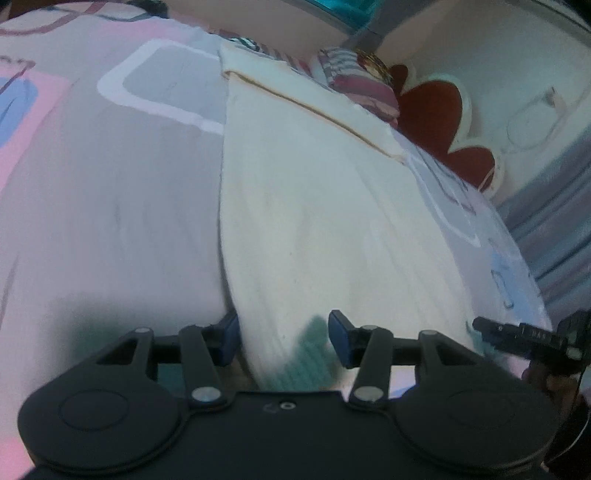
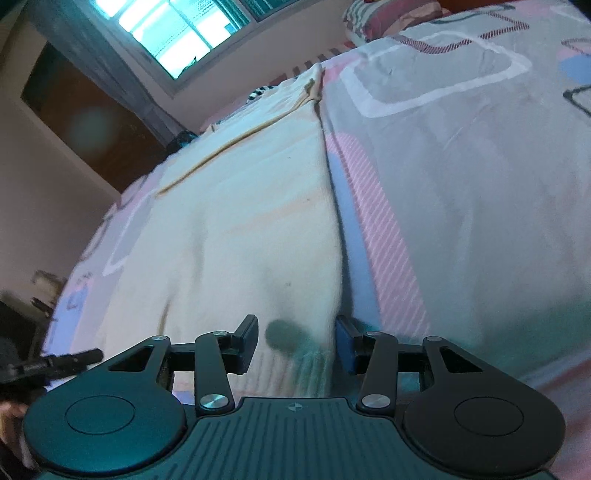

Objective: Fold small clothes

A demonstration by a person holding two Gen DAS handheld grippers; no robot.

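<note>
A cream knitted garment (image 1: 314,203) lies flat on the bed, with a thin brown seam (image 1: 314,107) across its far part and a teal ribbed hem at the near end. My left gripper (image 1: 284,339) is low over the hem's left corner. Its jaws stand apart, the cloth lies between them, and the left pad sits at the garment's edge. My right gripper (image 2: 295,343) straddles the right corner of the same garment (image 2: 251,206), also with its jaws apart and not pressing. One of the right gripper's fingers (image 1: 509,332) shows at the right of the left wrist view.
The patterned pink, grey and blue bedsheet (image 1: 110,184) (image 2: 461,184) spreads out on both sides. A striped pillow (image 1: 354,81) and a red flower cushion (image 1: 436,118) lie at the far end. A window (image 2: 177,29) and a dark doorway (image 2: 85,122) are beyond the bed.
</note>
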